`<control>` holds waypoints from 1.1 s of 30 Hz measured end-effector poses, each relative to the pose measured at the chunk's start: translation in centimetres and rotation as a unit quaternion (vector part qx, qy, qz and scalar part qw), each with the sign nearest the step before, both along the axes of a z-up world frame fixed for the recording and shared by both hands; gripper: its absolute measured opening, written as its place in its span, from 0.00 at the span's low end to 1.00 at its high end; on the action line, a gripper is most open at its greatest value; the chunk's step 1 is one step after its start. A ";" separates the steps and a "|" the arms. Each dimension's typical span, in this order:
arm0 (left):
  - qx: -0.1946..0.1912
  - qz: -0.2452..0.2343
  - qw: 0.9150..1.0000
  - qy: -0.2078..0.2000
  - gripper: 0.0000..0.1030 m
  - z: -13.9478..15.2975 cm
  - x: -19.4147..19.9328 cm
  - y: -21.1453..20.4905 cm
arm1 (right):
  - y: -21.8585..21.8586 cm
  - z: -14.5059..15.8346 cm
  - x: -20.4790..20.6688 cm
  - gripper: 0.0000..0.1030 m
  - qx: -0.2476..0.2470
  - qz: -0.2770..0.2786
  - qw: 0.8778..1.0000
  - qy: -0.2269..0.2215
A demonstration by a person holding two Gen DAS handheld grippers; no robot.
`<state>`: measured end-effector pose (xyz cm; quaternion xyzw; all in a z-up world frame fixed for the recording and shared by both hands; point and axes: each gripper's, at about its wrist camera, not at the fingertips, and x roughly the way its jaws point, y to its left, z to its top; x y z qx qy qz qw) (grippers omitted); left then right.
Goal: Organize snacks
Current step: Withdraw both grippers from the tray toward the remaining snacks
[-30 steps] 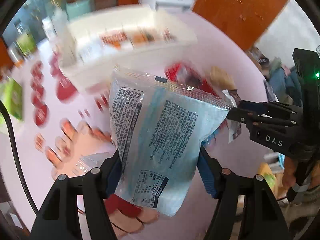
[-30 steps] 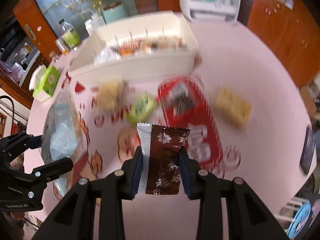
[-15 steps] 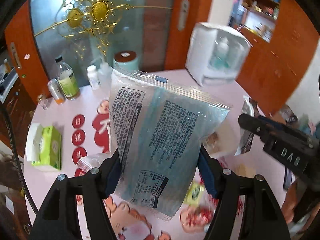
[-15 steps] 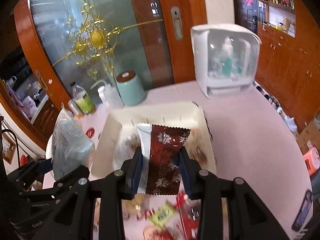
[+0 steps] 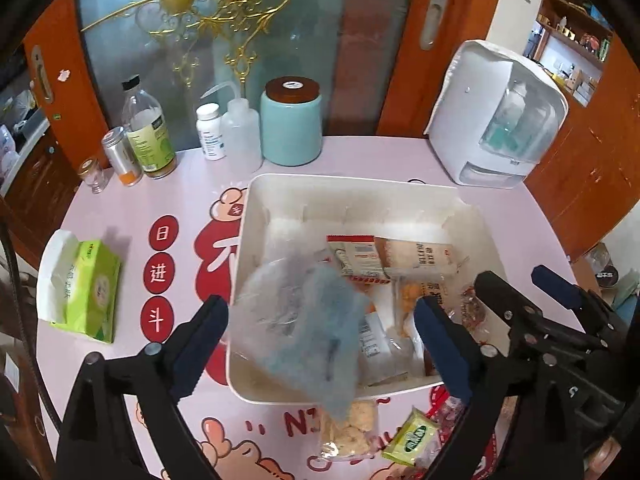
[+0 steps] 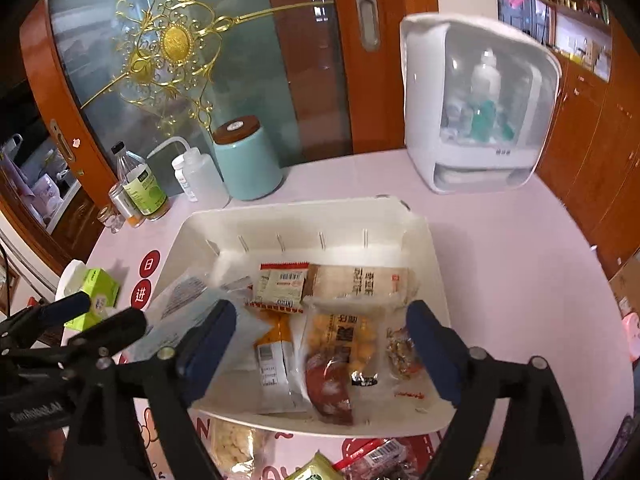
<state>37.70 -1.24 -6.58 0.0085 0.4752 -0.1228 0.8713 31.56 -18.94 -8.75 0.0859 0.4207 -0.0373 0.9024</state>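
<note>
Pink printed table (image 5: 500,184), glass door with gold ornament (image 6: 172,44) behind.
Both grippers (image 5: 320,336) (image 6: 316,344) just opened wide over white bin (image 6: 304,216); left view alone shows blurred blue packet (image 5: 304,320) loose between jaws, right view brown packet (image 6: 328,384) lying inside.

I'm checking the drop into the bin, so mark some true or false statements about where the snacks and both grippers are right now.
1. The left gripper is clamped on the pale blue packet. False: its jaws have just been opening and the blurred packet is free between them.
2. The right gripper is open with nothing held. True.
3. The white bin is empty. False: several snack packets lie inside.
4. A green wrapped snack lies on the table outside the bin. True.
</note>
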 end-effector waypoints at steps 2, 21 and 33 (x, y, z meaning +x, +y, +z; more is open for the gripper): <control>0.008 0.005 1.000 -0.007 0.97 -0.2 -0.4 0.3 | 0.0 -0.2 -0.2 0.86 0.001 0.002 1.000 0.004; 0.006 -0.028 0.996 -0.084 0.99 4.5 -12.9 1.4 | 2.2 3.0 -9.6 0.86 -0.007 0.026 1.000 0.002; -0.017 -0.088 0.991 -0.096 0.99 5.3 -22.6 4.0 | 2.3 4.5 -22.0 0.86 -0.031 -0.025 0.999 0.007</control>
